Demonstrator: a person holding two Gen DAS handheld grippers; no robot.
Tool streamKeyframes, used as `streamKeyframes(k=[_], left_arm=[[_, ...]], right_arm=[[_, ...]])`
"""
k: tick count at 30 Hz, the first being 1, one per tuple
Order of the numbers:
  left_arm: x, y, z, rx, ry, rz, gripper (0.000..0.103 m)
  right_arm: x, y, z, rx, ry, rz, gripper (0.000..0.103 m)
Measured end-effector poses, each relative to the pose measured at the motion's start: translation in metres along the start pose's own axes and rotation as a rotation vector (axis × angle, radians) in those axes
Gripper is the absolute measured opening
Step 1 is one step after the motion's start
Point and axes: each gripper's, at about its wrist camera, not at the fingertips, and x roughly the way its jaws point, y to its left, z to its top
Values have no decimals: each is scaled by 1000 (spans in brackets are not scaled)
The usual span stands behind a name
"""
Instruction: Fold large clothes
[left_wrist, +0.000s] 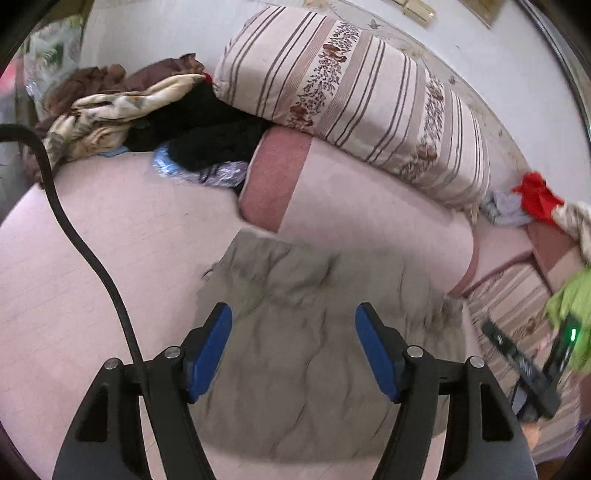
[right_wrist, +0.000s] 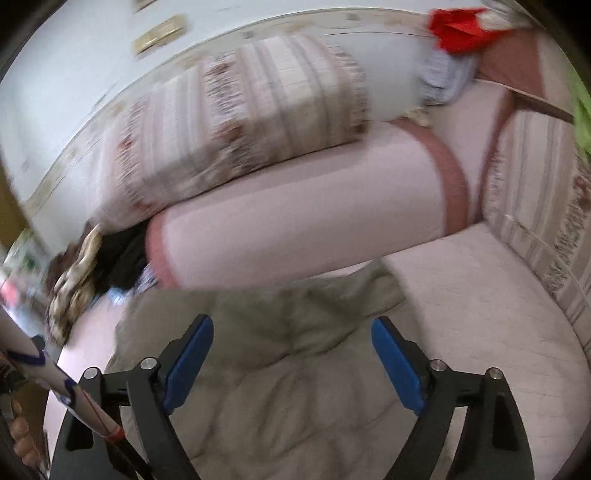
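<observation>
Left hand-held gripper (left_wrist: 293, 350): jaws apart, holding nothing, above grey garment (left_wrist: 306, 332).
Right hand-held gripper (right_wrist: 291, 363): jaws apart, empty, over the same garment (right_wrist: 280, 369).
Grey garment: crumpled, on the pink bed (left_wrist: 92, 258), touching the pink bolster (left_wrist: 351, 206).
Striped pillow (left_wrist: 354, 96): on bolster.
Clothes pile (left_wrist: 122, 107): far bed edge.

Blurred throughout. Right gripper (right_wrist: 291, 328) poised above a crumpled grey-beige garment (right_wrist: 280, 376), blue pads (right_wrist: 397, 365) spread wide with nothing between them. Garment spread over a pale pink bed sheet (right_wrist: 480, 314), its far edge reaching a pink bolster (right_wrist: 303, 221). Striped floral pillow (right_wrist: 236, 122) resting on top of the bolster. Heap of dark and patterned clothes (right_wrist: 92, 266) just left of the bolster. Red cloth (right_wrist: 458, 29) well beyond the bolster's right end.
</observation>
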Motion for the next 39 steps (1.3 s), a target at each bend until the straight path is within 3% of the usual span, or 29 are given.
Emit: streamKeyframes(k=[3,7,9,11,17,23,28,34,39], left_arm=[[-18,13,-52,20,-18,57,70],[-16,37,-103,38,-27,142,70],[-8,46,-114,42,-18,162,70],[2,53,-118,60,-12,182,70],[28,70,-112,82,34,192,70],[37,73,-112,82,58,182,70],[39,68,-117,98,59,187,70],[36,65,-123,90,68,170,70],[36,58,-131,108,70,185,70]], right_arm=[[10,45,-24,-107,41,43,78],[45,97,-46,-232,71,28,78],[76,113,-48,-259,90,-7,78],[108,119,-45,-251,102,-60,80],[192,107,-49,-230,168,-194,96],[218,98,-51,-211,154,-208,102],[203,98,-41,-197,195,-190,102],[119,79,-44,-140,155,-130,101],[46,44,-66,-176,132,-148,101]])
